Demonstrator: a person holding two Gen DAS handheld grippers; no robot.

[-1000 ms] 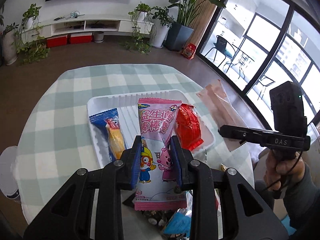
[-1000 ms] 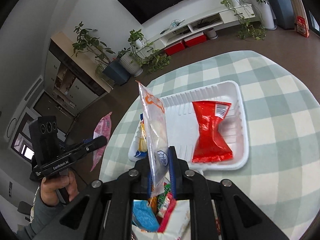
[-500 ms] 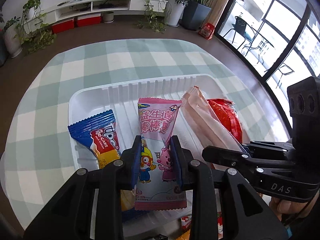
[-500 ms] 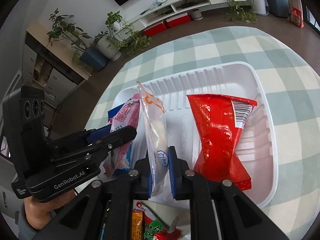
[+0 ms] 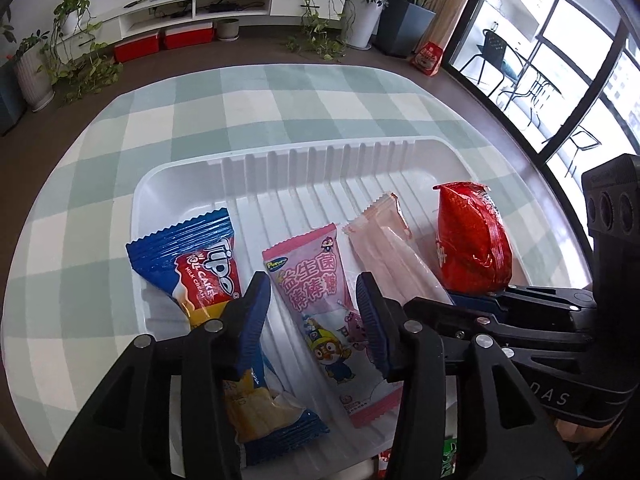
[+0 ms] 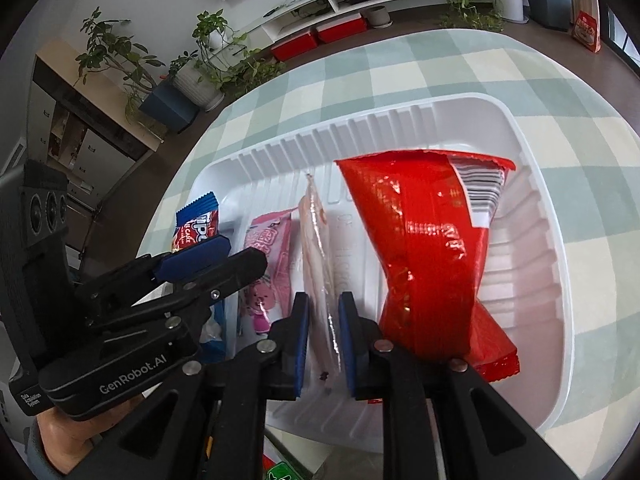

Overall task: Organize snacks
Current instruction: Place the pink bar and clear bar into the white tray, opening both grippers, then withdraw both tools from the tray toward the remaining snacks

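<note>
A white ribbed tray (image 5: 280,160) holds a blue cake packet (image 5: 196,268), a pink cartoon snack packet (image 5: 324,312), a pale clear packet (image 5: 396,256) and a red packet (image 5: 472,240). My left gripper (image 5: 316,316) is open, its jaws either side of the pink packet, which lies flat in the tray. My right gripper (image 6: 324,336) has its jaws slightly apart around the pale clear packet (image 6: 316,240), which stands on edge in the tray (image 6: 532,184) between the pink packet (image 6: 268,256) and the red packet (image 6: 424,248).
The tray sits on a round table with a green checked cloth (image 5: 240,92). More snack packets lie at the near edge below the tray (image 6: 284,468). Beyond the table are floor, plants and a TV shelf.
Both grippers came down into the tray. My left gripper opened and let the pink packet lie flat. My right gripper's jaws parted a little around the pale packet.
</note>
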